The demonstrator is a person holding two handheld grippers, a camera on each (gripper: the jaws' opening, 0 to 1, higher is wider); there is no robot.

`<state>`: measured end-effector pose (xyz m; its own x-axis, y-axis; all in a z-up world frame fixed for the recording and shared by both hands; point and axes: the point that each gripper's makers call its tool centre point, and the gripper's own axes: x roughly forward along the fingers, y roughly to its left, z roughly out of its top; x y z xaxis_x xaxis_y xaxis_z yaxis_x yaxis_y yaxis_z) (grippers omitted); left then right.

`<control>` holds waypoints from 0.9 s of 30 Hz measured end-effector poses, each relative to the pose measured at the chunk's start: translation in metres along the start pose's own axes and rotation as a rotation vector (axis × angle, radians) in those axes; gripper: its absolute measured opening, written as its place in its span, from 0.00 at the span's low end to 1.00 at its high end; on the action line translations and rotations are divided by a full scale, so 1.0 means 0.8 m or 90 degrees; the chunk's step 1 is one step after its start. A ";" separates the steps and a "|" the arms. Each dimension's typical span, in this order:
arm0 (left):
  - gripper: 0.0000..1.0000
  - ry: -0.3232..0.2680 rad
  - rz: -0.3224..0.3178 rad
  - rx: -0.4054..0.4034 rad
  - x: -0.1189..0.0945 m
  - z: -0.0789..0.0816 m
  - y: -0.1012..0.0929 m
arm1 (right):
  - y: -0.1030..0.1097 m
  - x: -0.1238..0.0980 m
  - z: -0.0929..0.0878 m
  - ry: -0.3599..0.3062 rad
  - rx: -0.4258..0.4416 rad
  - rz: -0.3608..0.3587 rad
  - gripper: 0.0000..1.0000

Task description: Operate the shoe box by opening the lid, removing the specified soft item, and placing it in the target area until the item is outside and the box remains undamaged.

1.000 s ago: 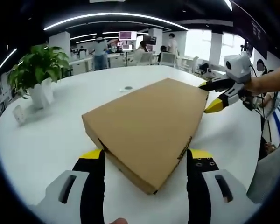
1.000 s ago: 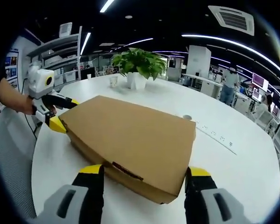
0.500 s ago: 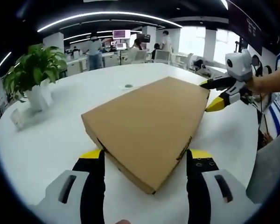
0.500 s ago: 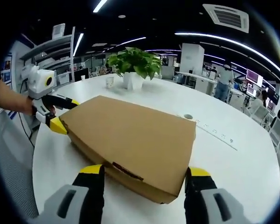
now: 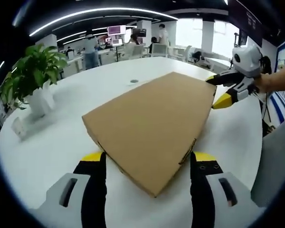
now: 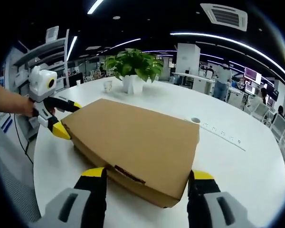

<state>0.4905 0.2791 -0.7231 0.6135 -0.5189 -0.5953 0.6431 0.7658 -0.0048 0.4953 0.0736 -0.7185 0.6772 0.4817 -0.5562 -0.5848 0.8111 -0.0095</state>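
A white counter (image 5: 52,142) carries a closed brown cardboard box (image 5: 152,123), lid down, lying flat near its middle. A potted plant (image 6: 132,69) stands well behind it. The left hand-held gripper (image 5: 148,164) has its jaws spread wide at one box corner, holding nothing. The right hand-held gripper (image 6: 147,180) is likewise wide open at the opposite end, gripping nothing.

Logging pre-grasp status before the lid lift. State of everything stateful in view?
shoe box: lid closed, lying flat on the table, looks undamaged.
left claw: open, jaws straddling one corner of the box.
right claw: open, jaws straddling the opposite corner.
potted plant: upright on the table, apart from the box.
white table: bears the box and the plant.
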 end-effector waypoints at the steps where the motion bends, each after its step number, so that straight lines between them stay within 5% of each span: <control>1: 0.71 0.002 -0.001 0.001 -0.001 -0.001 0.002 | 0.002 0.001 0.001 -0.001 0.002 0.000 0.67; 12: 0.67 0.029 -0.001 0.011 -0.022 -0.011 0.028 | 0.038 0.010 0.012 -0.017 0.043 -0.015 0.63; 27: 0.70 0.073 -0.027 0.058 -0.031 -0.020 0.065 | 0.077 0.016 0.015 -0.006 0.033 -0.048 0.55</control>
<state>0.5017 0.3380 -0.7213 0.5318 -0.4995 -0.6839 0.7094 0.7038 0.0376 0.4737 0.1335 -0.7164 0.7224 0.4212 -0.5483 -0.5084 0.8611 -0.0084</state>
